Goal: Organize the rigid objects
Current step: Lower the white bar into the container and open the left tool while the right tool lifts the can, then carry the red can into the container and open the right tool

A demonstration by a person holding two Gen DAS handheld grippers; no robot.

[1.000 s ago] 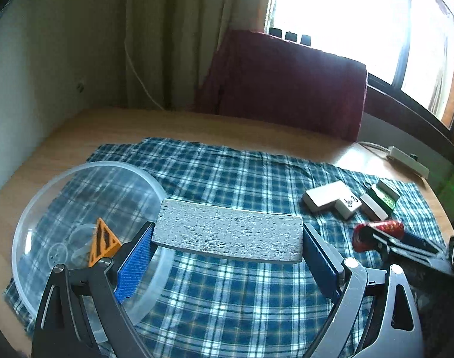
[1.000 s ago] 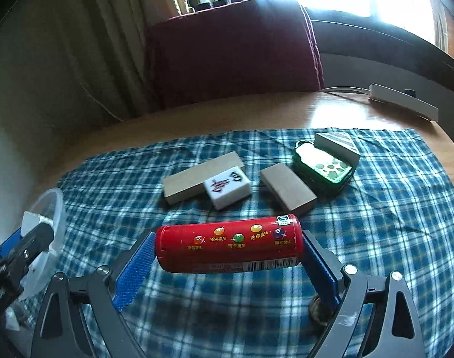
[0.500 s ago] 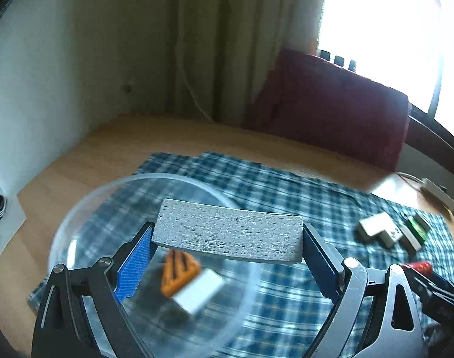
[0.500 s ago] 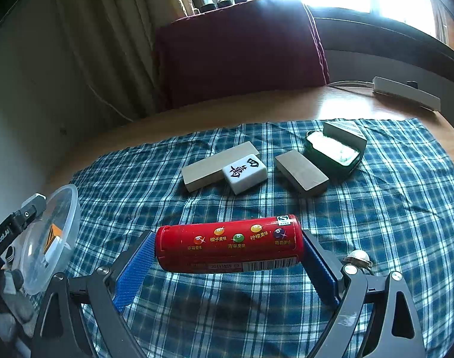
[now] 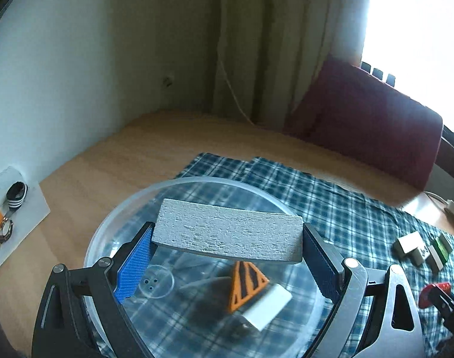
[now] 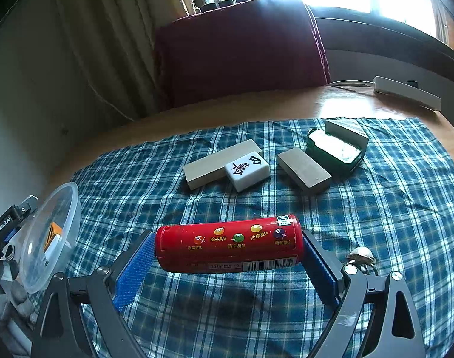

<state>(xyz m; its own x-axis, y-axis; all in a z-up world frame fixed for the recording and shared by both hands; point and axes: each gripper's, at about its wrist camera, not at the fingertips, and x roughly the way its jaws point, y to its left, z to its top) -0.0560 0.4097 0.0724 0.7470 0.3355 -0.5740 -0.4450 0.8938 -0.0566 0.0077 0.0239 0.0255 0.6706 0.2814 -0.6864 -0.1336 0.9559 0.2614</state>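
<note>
a: what is pinched by the left hand-held gripper (image 5: 227, 246)?

b: a grey textured block (image 5: 228, 234) is clamped end to end between the blue pads, in the lower centre of the left wrist frame. it is held above a clear plastic bowl (image 5: 113, 226), apart from the bowl's floor.

a: what is seen inside the bowl?

b: an orange striped triangular piece (image 5: 246, 285) and a white block (image 5: 267, 305) are seen just below the grey block, touching each other.

a: and the right hand-held gripper (image 6: 228, 246)?

b: a red candy tube (image 6: 228, 243) is gripped lengthwise between its pads, lower centre of the right wrist frame, raised over the blue plaid cloth (image 6: 391, 208).

a: what is left on the cloth?

b: in the upper middle, a mahjong tile (image 6: 248, 170) is seen against a long tan block (image 6: 218, 162); a second tan block (image 6: 303, 174) lies beside a green tin (image 6: 334, 150). the cloth is spread on a wooden tabletop (image 6: 301, 104).
</note>
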